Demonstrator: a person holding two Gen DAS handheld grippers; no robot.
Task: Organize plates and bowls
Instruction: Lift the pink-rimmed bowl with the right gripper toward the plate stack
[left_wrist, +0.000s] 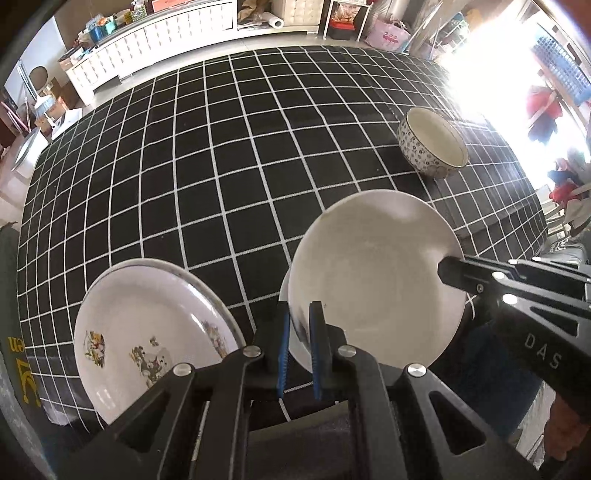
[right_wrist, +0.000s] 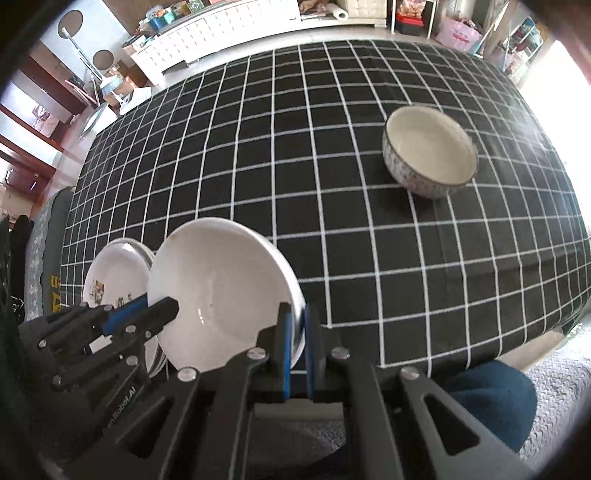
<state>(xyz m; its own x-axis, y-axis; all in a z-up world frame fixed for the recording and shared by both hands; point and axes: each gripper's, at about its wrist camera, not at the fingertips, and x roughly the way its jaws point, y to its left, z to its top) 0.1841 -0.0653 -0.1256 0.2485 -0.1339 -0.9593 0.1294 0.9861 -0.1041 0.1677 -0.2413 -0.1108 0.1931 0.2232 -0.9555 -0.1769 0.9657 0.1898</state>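
Note:
A plain white plate (left_wrist: 373, 280) is held tilted above the near edge of the table. My left gripper (left_wrist: 298, 325) is shut on its near left rim. My right gripper (right_wrist: 295, 325) is shut on its right rim; the plate also shows in the right wrist view (right_wrist: 218, 291). The right gripper shows in the left wrist view (left_wrist: 454, 273), and the left gripper in the right wrist view (right_wrist: 159, 306). A white plate with cartoon prints (left_wrist: 147, 332) lies to the left on a stack. A blue-patterned bowl (left_wrist: 432, 144) stands upright at the far right of the table.
The table has a black cloth with a white grid (left_wrist: 221, 166). White drawer cabinets (left_wrist: 166, 40) and clutter stand beyond the far edge. A blue-clad leg (right_wrist: 487, 395) is at the near right edge.

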